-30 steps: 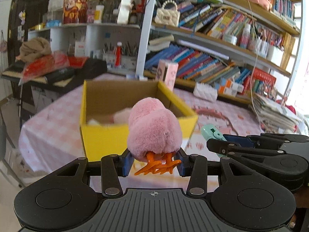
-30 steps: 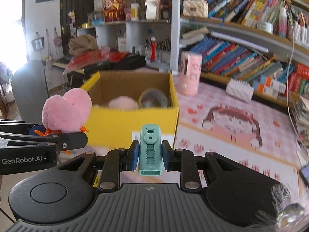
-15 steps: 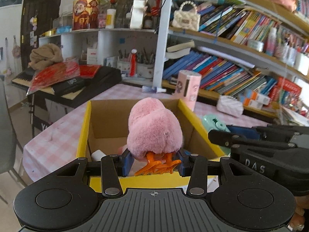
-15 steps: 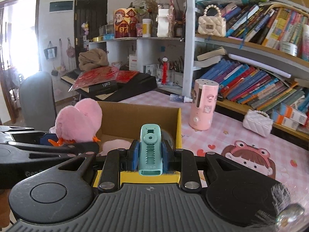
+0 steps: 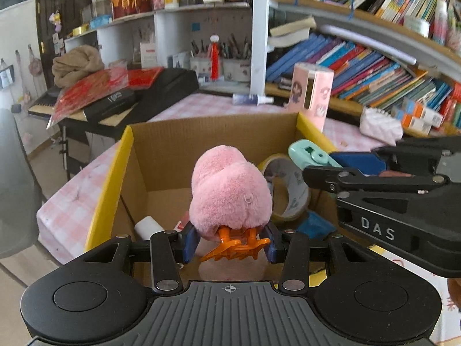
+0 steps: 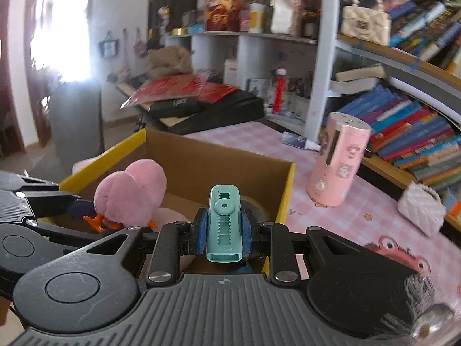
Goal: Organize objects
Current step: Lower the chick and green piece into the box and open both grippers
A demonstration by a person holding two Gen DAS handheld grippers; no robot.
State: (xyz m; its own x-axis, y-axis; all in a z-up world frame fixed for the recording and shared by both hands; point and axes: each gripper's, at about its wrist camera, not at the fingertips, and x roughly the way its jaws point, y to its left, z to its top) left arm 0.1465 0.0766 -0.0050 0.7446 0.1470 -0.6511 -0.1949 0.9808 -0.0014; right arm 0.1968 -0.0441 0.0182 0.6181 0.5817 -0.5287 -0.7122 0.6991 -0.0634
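1. The left gripper (image 5: 229, 240) is closed on a pink plush (image 5: 230, 190). The blue pads press on its lower part, just above the orange feet (image 5: 234, 248).
2. The plush hangs over the open box (image 5: 109, 173), above the inside and not touching the bottom.
3. The right gripper (image 6: 224, 235) is closed on a teal clip (image 6: 224, 222) (a small plastic thing with teeth along its middle; I cannot tell exactly what it is). The pads hold it on both sides and it stands upright between them.
4. In the left view the clip (image 5: 309, 154) and the right gripper (image 5: 340, 163) come in from the right side, over the right wall of the box.
5. In the right view the plush (image 6: 131, 196) and the left gripper (image 6: 83, 212) are at the left, over the box (image 6: 285, 190).
6. The box is brown cardboard with yellow outside walls. It stands on a table with a pink checked cloth (image 6: 360, 216).
7. Inside the box lie a tape roll (image 5: 285, 190), a white tube (image 5: 148, 226) and something blue (image 5: 312, 223). The tape roll leans against the right wall.
8. A pink cylinder (image 6: 337, 161) stands on the cloth, near the box at its far right corner.
9. A small white bag (image 6: 422, 207) lies on the cloth beside the bookshelf (image 5: 374, 66).
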